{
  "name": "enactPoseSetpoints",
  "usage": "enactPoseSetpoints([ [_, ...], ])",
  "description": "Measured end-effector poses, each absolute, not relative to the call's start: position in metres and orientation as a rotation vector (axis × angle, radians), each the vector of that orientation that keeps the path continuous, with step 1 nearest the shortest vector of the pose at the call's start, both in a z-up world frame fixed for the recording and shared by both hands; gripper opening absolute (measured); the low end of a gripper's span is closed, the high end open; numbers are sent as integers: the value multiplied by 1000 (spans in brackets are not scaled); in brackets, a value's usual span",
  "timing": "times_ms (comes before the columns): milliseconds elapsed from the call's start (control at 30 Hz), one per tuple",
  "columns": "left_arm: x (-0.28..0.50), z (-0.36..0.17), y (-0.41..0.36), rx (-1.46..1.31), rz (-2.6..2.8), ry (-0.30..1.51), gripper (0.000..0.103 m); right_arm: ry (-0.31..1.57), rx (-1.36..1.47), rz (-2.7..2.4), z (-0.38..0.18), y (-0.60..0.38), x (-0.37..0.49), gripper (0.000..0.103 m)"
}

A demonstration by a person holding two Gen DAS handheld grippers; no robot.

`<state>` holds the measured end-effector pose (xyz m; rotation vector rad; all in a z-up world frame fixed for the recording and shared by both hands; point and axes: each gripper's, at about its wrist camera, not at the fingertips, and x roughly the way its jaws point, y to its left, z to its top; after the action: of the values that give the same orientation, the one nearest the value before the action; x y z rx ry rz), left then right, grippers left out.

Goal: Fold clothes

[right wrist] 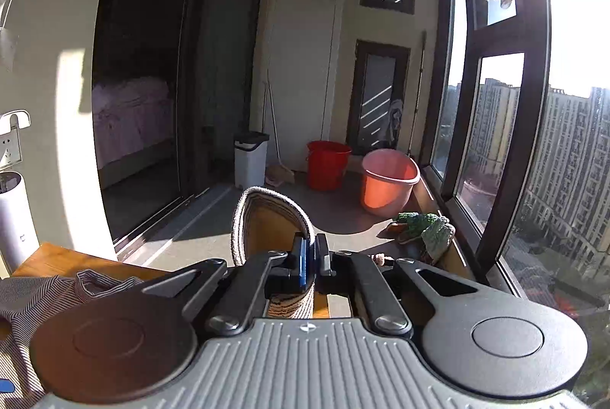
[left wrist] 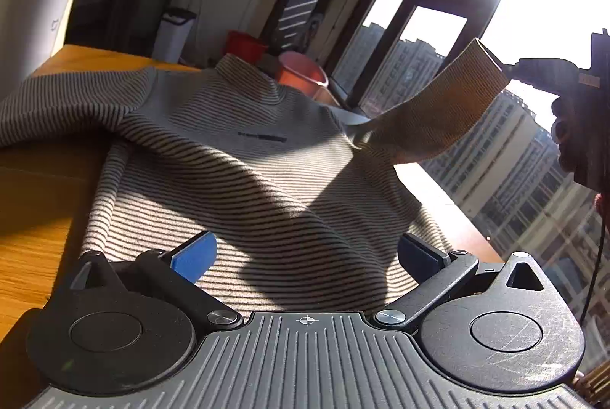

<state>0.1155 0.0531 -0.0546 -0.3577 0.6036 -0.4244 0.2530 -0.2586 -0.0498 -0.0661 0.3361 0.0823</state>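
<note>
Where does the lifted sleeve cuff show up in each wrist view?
Left wrist: the cuff is upper right, raised off the table, pinched by the right gripper against the window.
Right wrist: the cuff is centre, just below the middle, standing up from the shut right gripper.
Shared landmark: the pink basin on the floor by the window.

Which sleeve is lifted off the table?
The right sleeve: its cuff is pinched in the shut right claw and held up in the air. The left sleeve lies draped on the table.
</note>
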Motion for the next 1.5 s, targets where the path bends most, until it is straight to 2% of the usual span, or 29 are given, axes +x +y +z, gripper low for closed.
enactPoseSetpoints([
  [233, 114, -57, 59, -399, -434, 601, 103, 316, 65, 276, -22, -215, 255, 4],
  [700, 111, -58, 63, -429, -444, 597, 103, 361, 23, 610, -52, -64, 283, 6],
  [767, 109, -58, 64, -432, -446, 597, 103, 349, 14, 643, -53, -55, 280, 20],
  [800, 109, -58, 64, -434, -446, 597, 103, 343, 15, 650, -54, -52, 279, 35],
  [833, 109, -58, 64, -435, -446, 597, 103, 338, 16, 657, -55, -50, 278, 43],
  [900, 108, -58, 65, -437, -447, 597, 103, 334, 12, 664, -58, -50, 278, 44],
  [967, 106, -58, 65, -438, -449, 597, 103, 350, 17, 655, -65, -55, 278, 49],
  [1033, 106, -57, 65, -438, -450, 599, 103, 387, 43, 646, -78, -65, 281, 64],
  [1067, 106, -56, 66, -438, -451, 600, 103, 416, 68, 645, -86, -71, 284, 67],
  [1133, 107, -55, 66, -439, -459, 605, 103, 483, 131, 636, -108, -85, 291, 71],
  [1367, 108, -55, 66, -434, -478, 634, 103, 795, 374, 422, -227, -142, 322, 72],
  [1400, 107, -54, 65, -423, -479, 639, 103, 806, 405, 411, -240, -153, 319, 67],
  [1433, 107, -54, 63, -410, -480, 645, 103, 777, 425, 435, -242, -161, 312, 67],
  [1467, 107, -53, 62, -401, -481, 650, 103, 750, 440, 455, -244, -167, 304, 67],
  [1500, 108, -53, 62, -398, -482, 654, 103, 731, 437, 459, -242, -170, 295, 72],
])
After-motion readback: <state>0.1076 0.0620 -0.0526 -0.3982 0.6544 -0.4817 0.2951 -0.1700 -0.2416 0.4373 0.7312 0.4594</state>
